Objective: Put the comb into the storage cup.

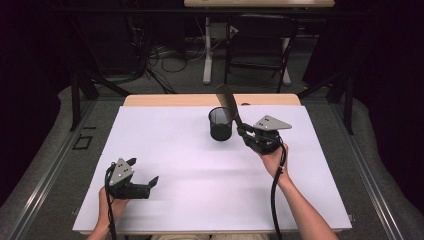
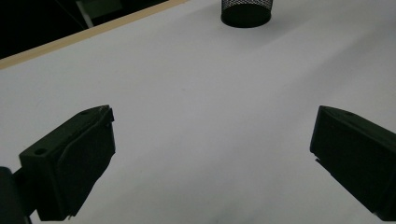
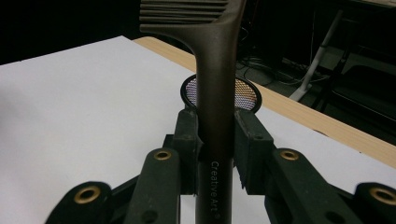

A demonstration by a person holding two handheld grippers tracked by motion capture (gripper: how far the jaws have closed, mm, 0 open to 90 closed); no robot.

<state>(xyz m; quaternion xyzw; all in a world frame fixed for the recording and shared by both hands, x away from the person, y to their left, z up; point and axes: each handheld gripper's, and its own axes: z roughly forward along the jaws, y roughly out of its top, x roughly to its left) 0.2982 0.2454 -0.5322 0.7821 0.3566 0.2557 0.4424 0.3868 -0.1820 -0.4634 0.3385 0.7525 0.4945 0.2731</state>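
The right tool (image 1: 243, 131) grips a dark comb (image 3: 214, 100) by its handle, held above the white surface (image 1: 165, 150) beside the mesh pencil cup (image 1: 220, 123), likely next lowering it in, while the left tool (image 1: 145, 175) rests wide, empty.

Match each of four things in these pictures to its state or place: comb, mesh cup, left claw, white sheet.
Things:
1. comb
2. mesh cup
3. left claw
4. white sheet

States or places:
A. open, holding nothing
B. covers the tabletop
C. clamped in the right claw
D. stands upright toward the table's far edge

Pairs: 1-C, 2-D, 3-A, 4-B
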